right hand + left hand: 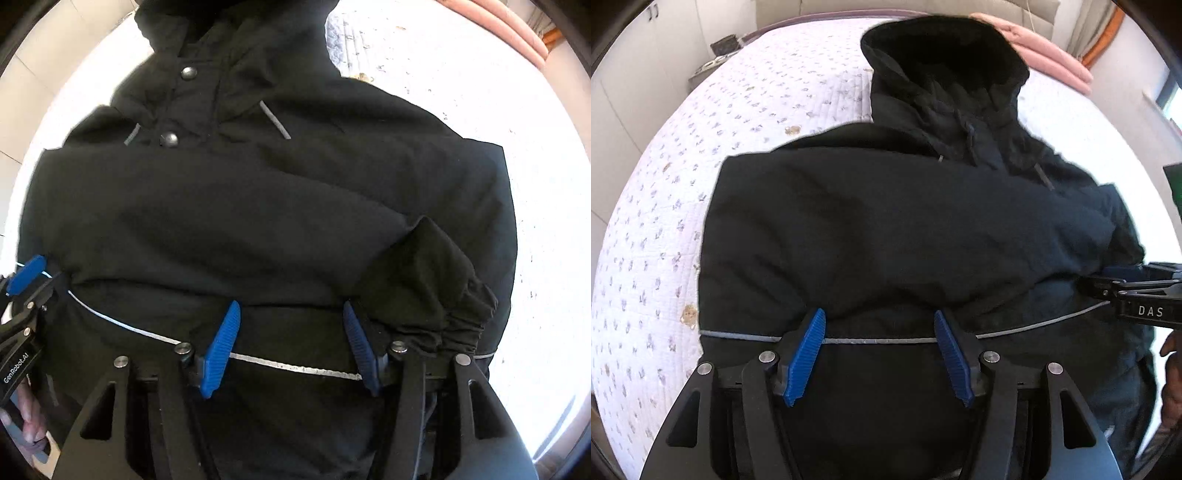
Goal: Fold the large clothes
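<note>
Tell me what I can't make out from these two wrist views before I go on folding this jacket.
- Jacket hem: left wrist view, hidden behind the left gripper; right wrist view, behind the right gripper.
- Hood top: right wrist view, cut off by the upper edge.
- Bed cover: right wrist view, washed out by glare.
- Pink item: left wrist view, partly behind the hood, unidentifiable.

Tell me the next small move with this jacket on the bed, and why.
Probably lower both grippers and close them on the hem: the left gripper and right gripper stand open over the jacket, sleeves already folded across, hood still flat.
</note>
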Available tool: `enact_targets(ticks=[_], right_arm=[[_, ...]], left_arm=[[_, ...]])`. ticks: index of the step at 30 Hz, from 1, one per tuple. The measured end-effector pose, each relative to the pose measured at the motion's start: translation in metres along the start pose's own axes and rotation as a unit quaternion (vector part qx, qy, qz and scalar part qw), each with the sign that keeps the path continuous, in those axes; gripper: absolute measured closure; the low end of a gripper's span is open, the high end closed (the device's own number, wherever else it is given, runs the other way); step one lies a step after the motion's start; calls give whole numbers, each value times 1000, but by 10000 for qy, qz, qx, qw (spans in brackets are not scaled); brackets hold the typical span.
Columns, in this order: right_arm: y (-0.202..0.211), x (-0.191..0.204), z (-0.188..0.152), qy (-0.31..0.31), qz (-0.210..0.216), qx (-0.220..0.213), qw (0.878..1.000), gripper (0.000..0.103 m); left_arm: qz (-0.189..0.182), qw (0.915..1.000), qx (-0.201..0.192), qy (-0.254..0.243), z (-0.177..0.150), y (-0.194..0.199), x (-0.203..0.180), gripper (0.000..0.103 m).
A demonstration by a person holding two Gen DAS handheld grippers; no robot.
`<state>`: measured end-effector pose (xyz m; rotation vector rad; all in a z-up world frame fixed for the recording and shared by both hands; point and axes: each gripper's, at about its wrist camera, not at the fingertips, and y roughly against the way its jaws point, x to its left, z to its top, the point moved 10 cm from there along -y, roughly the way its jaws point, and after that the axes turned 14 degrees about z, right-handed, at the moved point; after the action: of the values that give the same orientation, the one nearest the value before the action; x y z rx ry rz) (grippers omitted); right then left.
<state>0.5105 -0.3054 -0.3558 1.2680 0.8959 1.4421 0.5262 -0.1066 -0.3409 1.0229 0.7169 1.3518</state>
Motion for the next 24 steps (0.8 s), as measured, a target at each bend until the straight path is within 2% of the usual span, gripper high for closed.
enact_targets(ticks=[3, 7, 9, 11, 13, 15, 17, 19, 21, 24], right_arm=[[33, -2, -2, -84, 415, -242, 9988, 43], [59, -15, -27, -74, 429, -366, 9984, 43], [56, -29, -35, -55, 344, -264, 9990, 44], [47, -34, -47, 42, 27, -6, 10000, 49], [39, -29, -59, 101, -55, 250, 9996, 49], [32, -27, -57, 189, -160, 306, 9992, 48], [35, -26, -55, 133, 15, 318, 9994, 45], [45, -23, -52, 23, 400, 308, 9987, 45], [64, -17, -43, 8, 797, 154, 9967, 43], [97, -19, -21, 73, 844, -190, 9962, 41]], left_arm=[[-74, 9997, -231, 99, 4, 26, 13, 40], [-128, 9995, -224, 189, 0, 40, 25, 40], [-96, 9998, -115, 108, -6, 34, 24, 40], [69, 9995, 315, -68, -23, 3, 19, 40], [245, 9994, 154, -212, -24, -11, 13, 37], [176, 9993, 163, -289, -23, -9, 9, 30], [69, 9996, 164, -231, -18, 1, 11, 30], [-118, 9998, -38, -123, -6, 22, 17, 30], [-89, 9992, -357, -165, 14, 45, 24, 30], [-2, 9963, -798, -306, 56, 62, 26, 29]])
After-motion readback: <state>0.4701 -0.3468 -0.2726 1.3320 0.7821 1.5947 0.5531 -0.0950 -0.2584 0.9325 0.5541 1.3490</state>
